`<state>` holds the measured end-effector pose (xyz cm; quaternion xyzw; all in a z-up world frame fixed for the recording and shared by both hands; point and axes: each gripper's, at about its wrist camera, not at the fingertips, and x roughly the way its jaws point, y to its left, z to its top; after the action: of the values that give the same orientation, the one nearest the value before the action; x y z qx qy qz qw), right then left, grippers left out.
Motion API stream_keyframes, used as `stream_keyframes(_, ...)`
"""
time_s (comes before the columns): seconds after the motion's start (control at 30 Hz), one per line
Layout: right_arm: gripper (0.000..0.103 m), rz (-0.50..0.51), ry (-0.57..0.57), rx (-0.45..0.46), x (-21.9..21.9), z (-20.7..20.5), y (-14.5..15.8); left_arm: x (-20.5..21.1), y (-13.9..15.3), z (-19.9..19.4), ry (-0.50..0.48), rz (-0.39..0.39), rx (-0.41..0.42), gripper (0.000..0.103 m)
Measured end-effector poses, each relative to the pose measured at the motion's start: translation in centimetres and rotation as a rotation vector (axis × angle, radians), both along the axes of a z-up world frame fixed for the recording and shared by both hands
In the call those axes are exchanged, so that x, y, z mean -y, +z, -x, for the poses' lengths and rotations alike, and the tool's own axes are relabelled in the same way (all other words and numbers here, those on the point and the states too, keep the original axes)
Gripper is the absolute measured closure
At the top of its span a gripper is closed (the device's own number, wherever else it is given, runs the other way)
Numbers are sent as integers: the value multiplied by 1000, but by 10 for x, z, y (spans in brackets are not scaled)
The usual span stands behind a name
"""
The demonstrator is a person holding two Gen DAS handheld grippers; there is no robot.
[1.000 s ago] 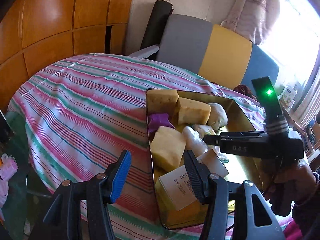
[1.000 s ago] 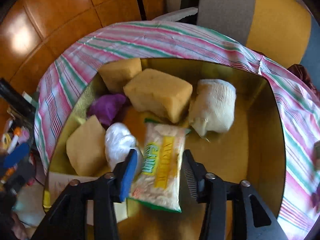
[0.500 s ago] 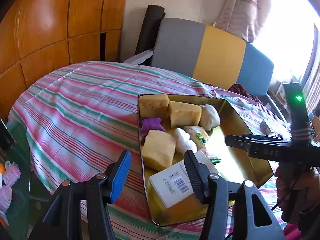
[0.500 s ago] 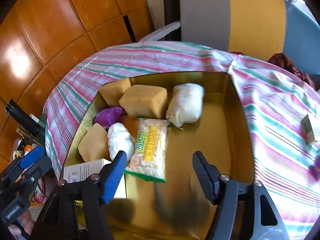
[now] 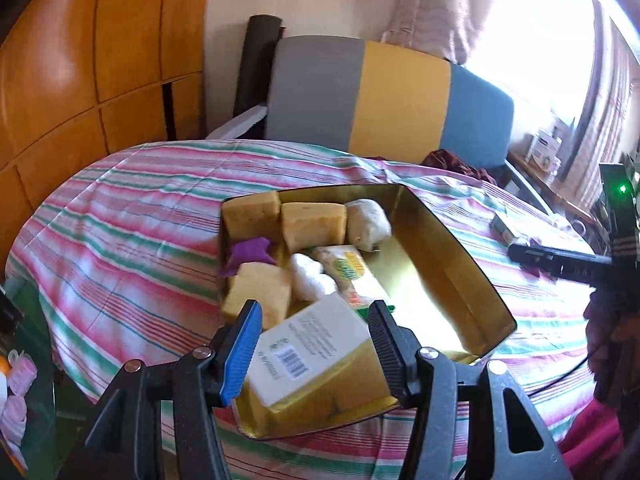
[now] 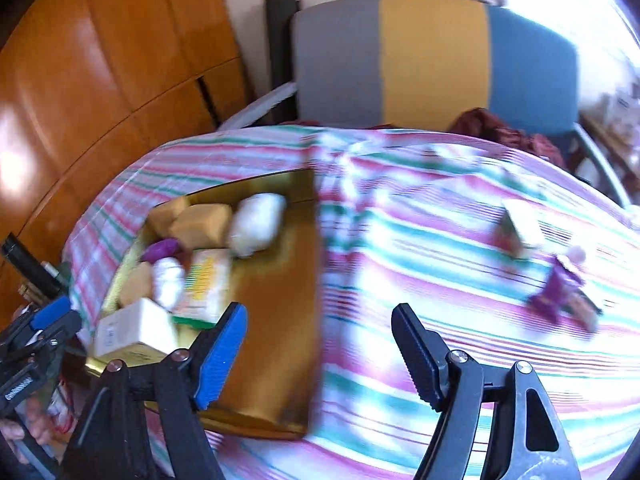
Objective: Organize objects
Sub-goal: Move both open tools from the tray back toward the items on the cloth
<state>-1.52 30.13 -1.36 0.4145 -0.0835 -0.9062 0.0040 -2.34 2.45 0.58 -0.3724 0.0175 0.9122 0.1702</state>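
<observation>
While empty, right hand-held gripper (image 6: pixel 320 354) overhangs tray (image 6: pixel 276 360).

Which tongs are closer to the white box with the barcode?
Left. The left tongs hover right over the white box; the right tongs are off beside the tray, over the striped cloth.

Both wrist cameras look steeply down over their own fingers. The left sits close above the gold tray (image 5: pixel 460 248); the right views it from its right side. Both share the tray and striped cloth (image 5: pixel 132 216).

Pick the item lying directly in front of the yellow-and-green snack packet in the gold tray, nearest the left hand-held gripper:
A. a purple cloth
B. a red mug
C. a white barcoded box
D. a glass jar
C: the white barcoded box lies at the near end of the gold tray, against the snack packet.
</observation>
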Motion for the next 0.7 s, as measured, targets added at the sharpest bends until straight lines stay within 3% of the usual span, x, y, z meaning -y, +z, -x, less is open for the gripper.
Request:
stream_keyframes(0.2, 26, -72, -154, 1, -71, -20, 1, -34, 4, -4, -76, 36, -11, 47)
stream_keyframes(0.4, 25, -183, -329, 30, -146, -43, -17, -70, 9, -5, -151, 78, -23, 47)
stream_keyframes(0.57, 25, -81, -514, 80, -200, -60, -38, -108, 12, -5, -216, 101, -29, 47)
stream_keyframes(0.7, 25, 28, -591, 77, -225, -69, -36, -137, 12, -6, -264, 110, -24, 47)
